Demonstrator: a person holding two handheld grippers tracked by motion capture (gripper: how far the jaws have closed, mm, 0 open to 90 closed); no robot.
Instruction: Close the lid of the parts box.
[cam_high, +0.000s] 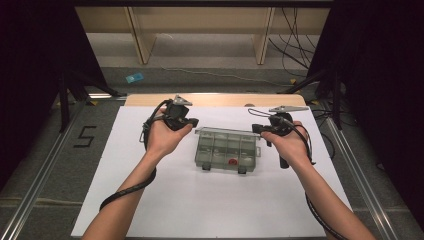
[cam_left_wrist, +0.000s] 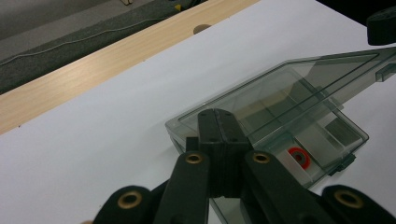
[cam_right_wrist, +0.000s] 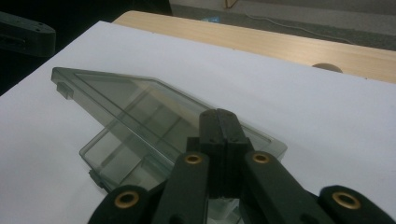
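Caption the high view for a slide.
Two shut grippers, left and right, flank an open compartment box.

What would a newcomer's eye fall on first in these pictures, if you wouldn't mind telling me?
First, the smoky transparent compartment box in the middle of the white table sheet, its lid raised partway. Next, a small red ring in one of its near compartments. The left gripper and right gripper flank the box, both with jaws shut.

Even overhead light, bright white table, dark surroundings, soft focus, faint shadows.
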